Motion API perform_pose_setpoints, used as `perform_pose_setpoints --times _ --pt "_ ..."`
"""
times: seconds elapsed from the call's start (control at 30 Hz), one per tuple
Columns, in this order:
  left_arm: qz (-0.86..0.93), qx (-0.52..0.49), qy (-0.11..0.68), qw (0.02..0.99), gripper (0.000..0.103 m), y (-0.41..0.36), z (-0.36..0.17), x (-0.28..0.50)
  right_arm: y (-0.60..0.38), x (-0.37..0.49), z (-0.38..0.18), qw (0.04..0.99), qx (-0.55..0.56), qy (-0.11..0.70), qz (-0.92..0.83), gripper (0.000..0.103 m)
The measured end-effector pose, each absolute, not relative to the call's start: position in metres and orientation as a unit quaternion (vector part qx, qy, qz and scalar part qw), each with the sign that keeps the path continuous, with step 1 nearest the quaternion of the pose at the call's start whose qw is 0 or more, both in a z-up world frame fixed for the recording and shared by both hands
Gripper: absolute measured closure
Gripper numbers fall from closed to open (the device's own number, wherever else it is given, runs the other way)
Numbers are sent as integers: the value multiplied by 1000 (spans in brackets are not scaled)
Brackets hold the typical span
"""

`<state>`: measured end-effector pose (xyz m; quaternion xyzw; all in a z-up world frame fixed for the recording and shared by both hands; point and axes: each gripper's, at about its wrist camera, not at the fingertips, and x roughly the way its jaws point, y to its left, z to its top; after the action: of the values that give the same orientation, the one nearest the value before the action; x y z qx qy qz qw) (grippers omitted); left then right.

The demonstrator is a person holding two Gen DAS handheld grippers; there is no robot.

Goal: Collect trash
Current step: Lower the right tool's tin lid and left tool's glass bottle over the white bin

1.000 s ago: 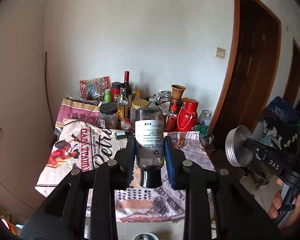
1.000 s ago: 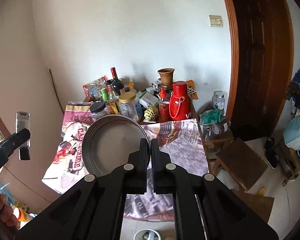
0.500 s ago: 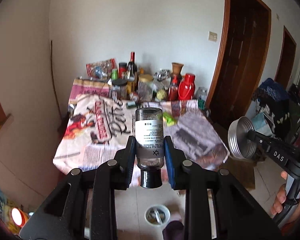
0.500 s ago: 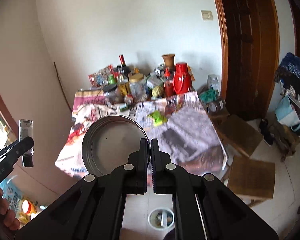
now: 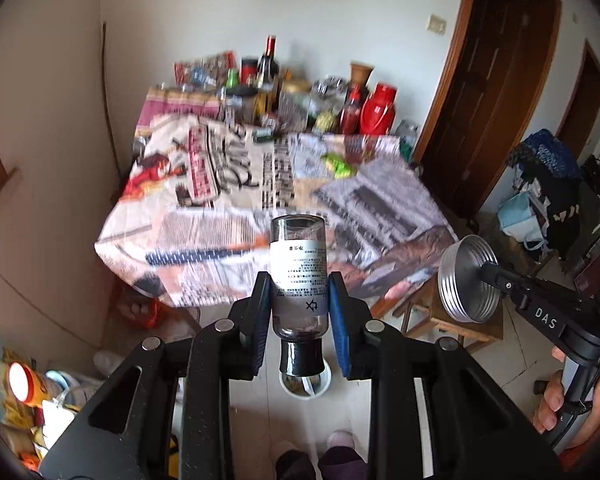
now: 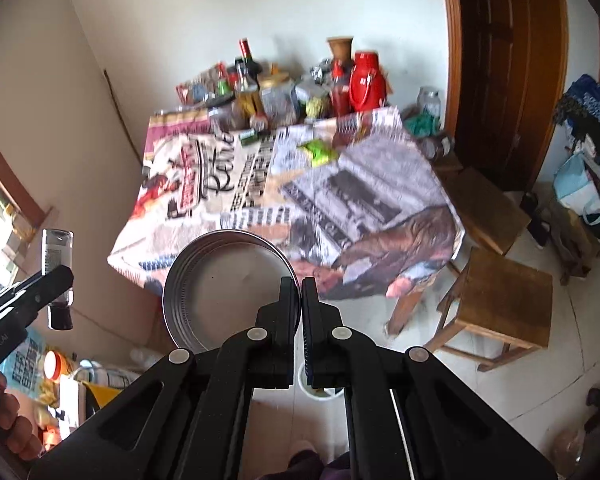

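My left gripper [image 5: 299, 308] is shut on a small clear bottle [image 5: 298, 258] with a white label, held upside down with its black cap pointing at me. The bottle also shows in the right wrist view [image 6: 57, 254]. My right gripper [image 6: 301, 304] is shut on the rim of a round silver metal lid [image 6: 224, 280], also seen in the left wrist view [image 5: 466, 278]. Both are held in the air in front of the table's near edge. A small white bin [image 5: 306, 384] stands on the floor below the bottle; it shows in the right wrist view [image 6: 320, 390] too.
The table [image 5: 204, 216] wears a newspaper-print cloth, with a green wrapper [image 5: 340, 164] on it and several bottles, jars and a red flask [image 5: 378, 110] at its far end. Wooden stools [image 6: 500, 300] stand right of the table. Clutter lies on the floor at left.
Both grippers have pulled back from the table and tilted downward. The table now looks farther away and the floor and white bin have come into view. Both holds are unchanged.
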<state>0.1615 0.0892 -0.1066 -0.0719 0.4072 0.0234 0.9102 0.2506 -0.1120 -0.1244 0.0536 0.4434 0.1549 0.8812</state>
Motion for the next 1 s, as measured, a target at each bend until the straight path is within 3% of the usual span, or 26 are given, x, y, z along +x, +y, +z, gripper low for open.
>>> perform_pose_setpoints --times 0.27,0.77,1.0 --pt "43 -89 466 879 76 80 -203 208 -113 283 -203 855 26 490 169 100" --pt "96 -151 530 829 76 97 -435 238 -117 307 -465 773 -31 615 156 100" --pt "100 -171 567 799 76 101 -540 235 -95 305 -561 751 -48 634 178 100"
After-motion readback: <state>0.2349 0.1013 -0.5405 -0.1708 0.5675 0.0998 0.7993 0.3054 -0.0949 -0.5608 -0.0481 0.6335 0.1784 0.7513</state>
